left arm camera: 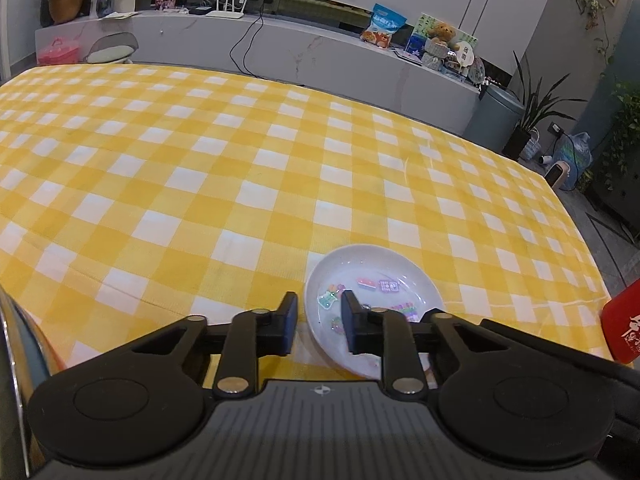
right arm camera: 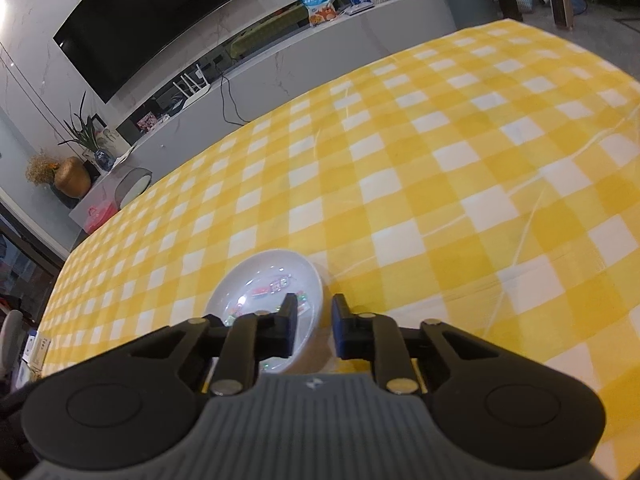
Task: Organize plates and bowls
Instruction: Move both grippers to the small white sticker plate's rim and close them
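A white plate (left arm camera: 372, 276) with small coloured stickers inside lies on the yellow checked tablecloth near the front edge. My left gripper (left arm camera: 319, 320) is open, with the plate's left rim between its fingers: the right finger is over the plate, the left finger outside it. In the right wrist view the same plate (right arm camera: 264, 276) lies low and left of centre. My right gripper (right arm camera: 315, 322) is open astride the plate's right rim, left finger over the plate, right finger outside. No bowl is in view.
The tablecloth (left arm camera: 240, 168) covers a wide table. A red object (left arm camera: 622, 328) sits at the right edge of the left wrist view. A metal rim (left arm camera: 16, 340) shows at far left. Behind the table stands a long grey cabinet (left arm camera: 280, 48) with clutter.
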A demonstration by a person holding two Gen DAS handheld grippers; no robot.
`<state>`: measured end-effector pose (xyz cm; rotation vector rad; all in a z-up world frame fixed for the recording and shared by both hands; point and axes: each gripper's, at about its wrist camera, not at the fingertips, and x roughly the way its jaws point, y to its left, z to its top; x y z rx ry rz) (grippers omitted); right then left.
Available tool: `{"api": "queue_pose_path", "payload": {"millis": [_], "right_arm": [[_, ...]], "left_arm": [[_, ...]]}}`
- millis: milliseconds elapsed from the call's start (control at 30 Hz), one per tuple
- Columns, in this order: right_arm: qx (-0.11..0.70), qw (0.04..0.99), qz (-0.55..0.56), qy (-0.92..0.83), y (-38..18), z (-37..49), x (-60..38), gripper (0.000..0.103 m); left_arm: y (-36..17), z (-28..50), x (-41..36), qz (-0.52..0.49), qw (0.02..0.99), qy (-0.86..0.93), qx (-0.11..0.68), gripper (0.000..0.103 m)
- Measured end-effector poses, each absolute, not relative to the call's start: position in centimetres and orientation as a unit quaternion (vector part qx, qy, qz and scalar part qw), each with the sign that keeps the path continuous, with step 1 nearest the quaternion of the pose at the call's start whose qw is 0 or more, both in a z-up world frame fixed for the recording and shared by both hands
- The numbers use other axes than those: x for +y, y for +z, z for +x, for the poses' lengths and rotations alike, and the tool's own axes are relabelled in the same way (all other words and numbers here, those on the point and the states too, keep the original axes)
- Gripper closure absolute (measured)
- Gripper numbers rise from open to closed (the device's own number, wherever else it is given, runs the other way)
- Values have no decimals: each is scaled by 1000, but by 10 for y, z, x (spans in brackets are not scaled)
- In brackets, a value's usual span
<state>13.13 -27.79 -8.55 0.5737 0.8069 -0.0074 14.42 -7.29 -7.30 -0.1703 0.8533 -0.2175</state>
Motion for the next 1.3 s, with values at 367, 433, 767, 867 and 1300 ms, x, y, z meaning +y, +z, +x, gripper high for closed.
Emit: {"api": "queue_pose_path", "payload": {"millis": [367, 433, 767, 867, 1300], "right_arm": [[387, 879, 278, -15, -87, 127, -279, 100], [383, 879, 284, -17, -83, 125, -280, 100], [354, 885, 303, -19, -42, 95, -286, 100], [352, 885, 306, -17, -31, 76, -289, 100], [378, 856, 352, -19, -23, 0, -294, 101]], "left_arm": [[-72, 143, -74, -72, 905, -110, 405, 99], [-66, 141, -75, -73, 907, -113, 399, 99], [-29, 120, -74, -80, 907, -130, 393, 99], [-21, 107, -72, -84, 904, -141, 394, 99], [-19, 52, -67, -80, 886, -164, 426, 99]]}}
